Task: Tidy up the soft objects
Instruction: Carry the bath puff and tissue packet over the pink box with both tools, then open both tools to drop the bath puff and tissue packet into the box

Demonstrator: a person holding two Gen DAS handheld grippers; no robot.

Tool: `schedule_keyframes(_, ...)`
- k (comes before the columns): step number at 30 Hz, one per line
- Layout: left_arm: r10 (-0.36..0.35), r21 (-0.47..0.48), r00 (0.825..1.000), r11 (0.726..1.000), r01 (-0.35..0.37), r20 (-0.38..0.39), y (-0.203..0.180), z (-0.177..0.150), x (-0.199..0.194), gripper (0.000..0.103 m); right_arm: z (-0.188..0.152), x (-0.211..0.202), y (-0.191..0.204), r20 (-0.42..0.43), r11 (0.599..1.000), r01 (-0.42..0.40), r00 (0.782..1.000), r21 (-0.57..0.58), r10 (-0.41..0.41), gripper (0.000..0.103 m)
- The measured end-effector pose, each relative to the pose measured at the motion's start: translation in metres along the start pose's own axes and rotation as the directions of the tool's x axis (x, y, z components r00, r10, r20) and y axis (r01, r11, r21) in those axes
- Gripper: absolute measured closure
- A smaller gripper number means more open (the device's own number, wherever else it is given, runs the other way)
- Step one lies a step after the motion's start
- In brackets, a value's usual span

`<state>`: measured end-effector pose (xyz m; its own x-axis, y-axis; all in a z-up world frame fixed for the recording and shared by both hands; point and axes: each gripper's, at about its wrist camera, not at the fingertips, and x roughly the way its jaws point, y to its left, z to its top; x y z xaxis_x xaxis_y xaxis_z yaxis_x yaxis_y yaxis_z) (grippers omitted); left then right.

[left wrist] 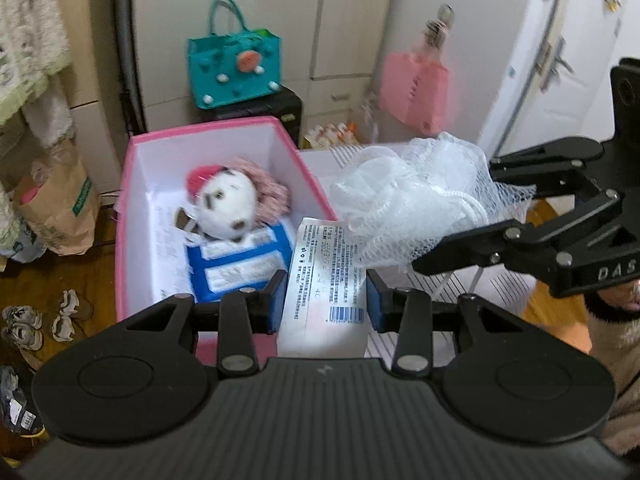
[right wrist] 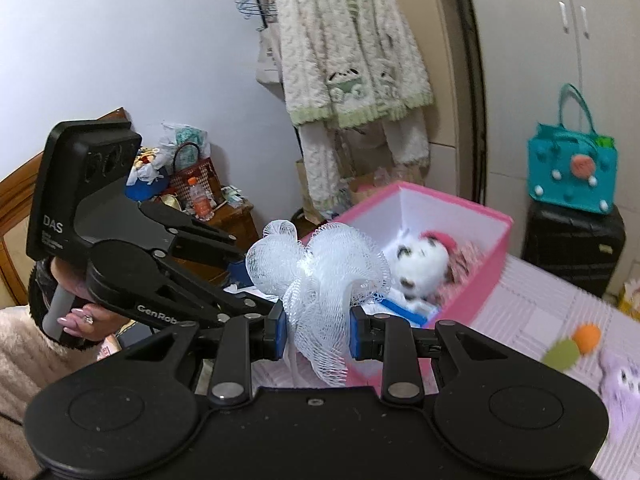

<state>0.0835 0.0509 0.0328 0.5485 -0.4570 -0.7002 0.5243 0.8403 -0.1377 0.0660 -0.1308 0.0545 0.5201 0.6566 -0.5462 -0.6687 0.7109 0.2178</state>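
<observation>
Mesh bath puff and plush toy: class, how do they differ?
The mesh bath puff is plain white netting; the plush toy is furry, spotted, with a red cap. The puff is held up by the right gripper; the toy lies inside the pink box. Both are soft.

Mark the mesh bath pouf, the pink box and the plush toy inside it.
mesh bath pouf [right wrist: 320,268], right wrist view, middle of the netting
pink box [left wrist: 127,216], left wrist view, left wall
plush toy [left wrist: 228,204], left wrist view, white face

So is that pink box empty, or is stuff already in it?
Not empty. The open pink box already holds a white plush toy lying on a blue-and-white item.
</observation>
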Motion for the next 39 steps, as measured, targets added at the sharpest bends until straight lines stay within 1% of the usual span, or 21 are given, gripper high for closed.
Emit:
schedule_keyframes(3, 0.035, -0.026, 0.999, 0.999, -0.034, 0.036, 0.02, 0.007, 0.0, 0.064, 0.015, 0.017, -0.002, 0.027, 0.999, 0.012, 1.0, -0.031, -0.011, 0.07)
schedule_keyframes(5, 0.065, -0.037, 0.996, 0.997, -0.063, 0.056, 0.031, 0.01, 0.003, 0.064, 0.022, 0.028, -0.006, 0.036, 1.0, 0.013, 0.999, -0.029, -0.012, 0.07)
schedule_keyframes(9, 0.129, -0.047, 0.989, 0.991, -0.126, 0.075, 0.049, 0.017, 0.018, 0.064, 0.029, 0.055, -0.02, 0.029, 1.0, 0.023, 0.999, -0.014, -0.022, 0.07)
schedule_keyframes(11, 0.155, -0.057, 0.985, 0.987, -0.151, 0.069, 0.06, 0.02, 0.029, 0.064, 0.03, 0.068, -0.027, 0.022, 0.999, 0.034, 0.999, -0.012, -0.034, 0.07)
schedule_keyframes(16, 0.203, -0.082, 0.979, 0.976, -0.2, 0.021, 0.083, 0.024, 0.057, 0.064, 0.031, 0.097, -0.042, -0.009, 0.996, 0.085, 0.996, -0.012, -0.085, 0.07)
schedule_keyframes(18, 0.237, -0.086, 0.972, 0.968, -0.235, 0.011, 0.088, 0.026, 0.067, 0.064, 0.031, 0.105, -0.047, -0.022, 0.993, 0.115, 0.993, -0.013, -0.116, 0.07)
schedule_keyframes(21, 0.302, -0.065, 0.953, 0.952, -0.3, 0.016, 0.092, 0.027, 0.08, 0.064, 0.028, 0.114, -0.054, -0.051, 0.99, 0.137, 0.989, -0.013, -0.138, 0.07)
schedule_keyframes(22, 0.31, -0.061, 0.951, 0.949, -0.308, 0.018, 0.093, 0.027, 0.083, 0.064, 0.026, 0.116, -0.057, -0.063, 0.991, 0.137, 0.989, -0.01, -0.137, 0.07)
schedule_keyframes(26, 0.305, -0.094, 0.952, 0.949, -0.302, 0.018, 0.101, 0.035, 0.093, 0.063, 0.018, 0.124, -0.06, -0.113, 0.992, 0.125, 0.986, -0.008, -0.126, 0.07)
schedule_keyframes(29, 0.31, -0.092, 0.951, 0.947, -0.307, 0.013, 0.105, 0.042, 0.102, 0.063, 0.017, 0.133, -0.061, -0.148, 0.993, 0.118, 0.982, 0.005, -0.116, 0.07)
schedule_keyframes(32, 0.336, -0.078, 0.942, 0.939, -0.334, 0.016, 0.107, 0.048, 0.111, 0.063, 0.017, 0.141, -0.061, -0.176, 0.991, 0.132, 0.976, 0.0, -0.13, 0.07)
schedule_keyframes(35, 0.355, -0.091, 0.934, 0.932, -0.351, 0.03, 0.112, 0.054, 0.114, 0.063, 0.02, 0.151, -0.065, -0.204, 0.992, 0.124, 0.972, 0.013, -0.119, 0.07)
schedule_keyframes(39, 0.394, -0.059, 0.914, 0.919, -0.39, 0.098, 0.11, 0.06, 0.109, 0.063, 0.024, 0.168, -0.067, -0.245, 0.994, 0.097, 0.966, 0.051, -0.082, 0.07)
